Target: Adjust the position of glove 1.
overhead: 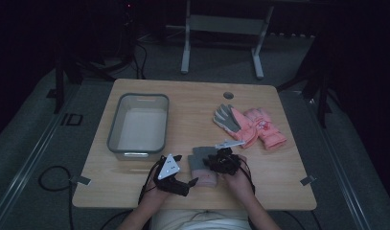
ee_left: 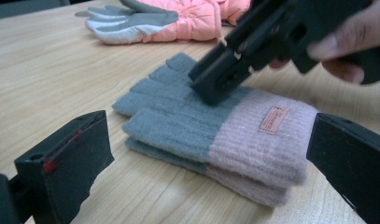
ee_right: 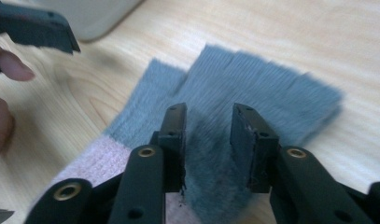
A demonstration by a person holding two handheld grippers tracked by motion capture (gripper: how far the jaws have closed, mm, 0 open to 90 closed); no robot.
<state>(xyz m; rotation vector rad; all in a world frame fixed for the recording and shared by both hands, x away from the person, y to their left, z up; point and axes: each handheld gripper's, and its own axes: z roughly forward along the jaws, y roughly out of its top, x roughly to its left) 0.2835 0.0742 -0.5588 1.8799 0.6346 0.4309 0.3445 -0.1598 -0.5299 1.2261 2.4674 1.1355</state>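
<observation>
The desk (overhead: 192,98) was the biggest thing ahead of my fingers, pale wood grain, matte, and by my judgement grippy enough that knitwear would drag rather than slide. The room past its far edge was dark, with a white frame (overhead: 221,28) standing on grey floor. Well beyond my left fingers (overhead: 183,184) sat a grey tub (overhead: 117,125), and far out past my right fingers (overhead: 216,160) lay a padded pink glove pair (overhead: 257,125).

Directly under my right fingers lay the knitted gloves (ee_left: 215,135), two stacked flat, grey in the finger part and pink at the ribbed cuff, with a small tag (ee_left: 274,119) on the cuff. My right fingers (ee_right: 208,135) stood partly released, tips down on the grey knit with a ridge of wool between them; I could not say the pads were pressing it. My left fingers (ee_left: 201,168) were spread wide, just short of the cuff end, grasping nothing.

I judged the pair light, soft and floppy, not fragile, and likely to sag and separate if pinched by one layer. The ribbed cuff looked the thickest, firmest place to take both layers together.
</observation>
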